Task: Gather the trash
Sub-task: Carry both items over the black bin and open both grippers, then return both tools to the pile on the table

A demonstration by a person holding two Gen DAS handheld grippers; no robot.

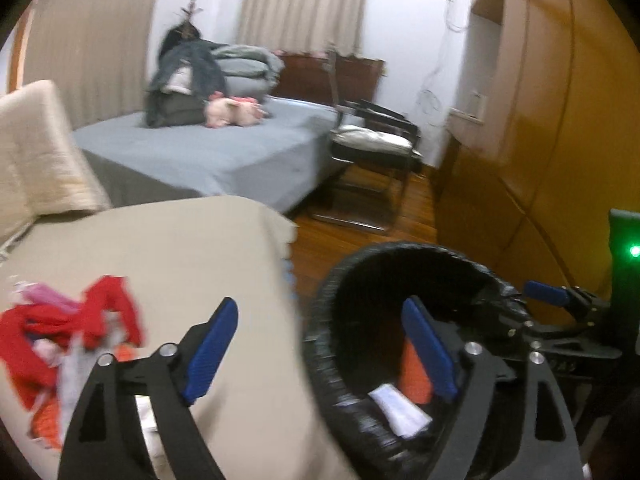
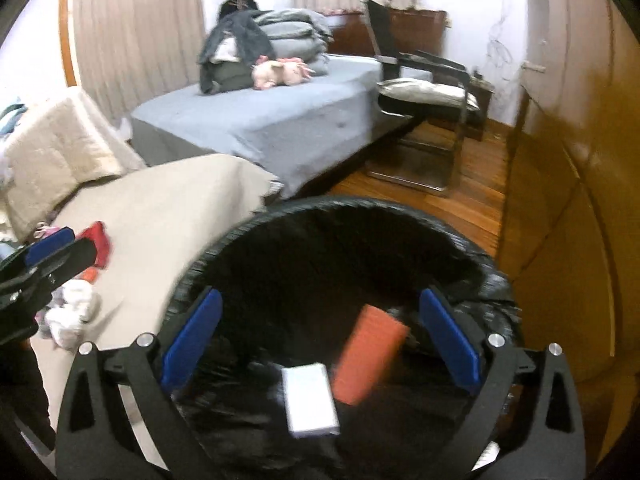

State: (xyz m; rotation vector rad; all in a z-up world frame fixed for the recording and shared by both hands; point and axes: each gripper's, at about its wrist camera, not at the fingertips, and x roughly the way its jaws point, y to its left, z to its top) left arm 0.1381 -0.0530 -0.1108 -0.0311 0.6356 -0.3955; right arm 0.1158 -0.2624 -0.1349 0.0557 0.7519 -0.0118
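Both drops done: right gripper (image 2: 320, 340) wide and empty over black-lined round bin (image 2: 240, 236), orange flat packet (image 2: 370, 354) and white small box (image 2: 310, 400) below its fingers; left gripper (image 1: 320, 356) wide, empty, swing next to red crumpled wrappers (image 1: 80, 320) left of fingers.

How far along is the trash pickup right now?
Done: an orange box and a white box are inside the black-lined bin. In hand: nothing; the right gripper and left gripper are both open. Left: the red and white litter pile on the beige cover.
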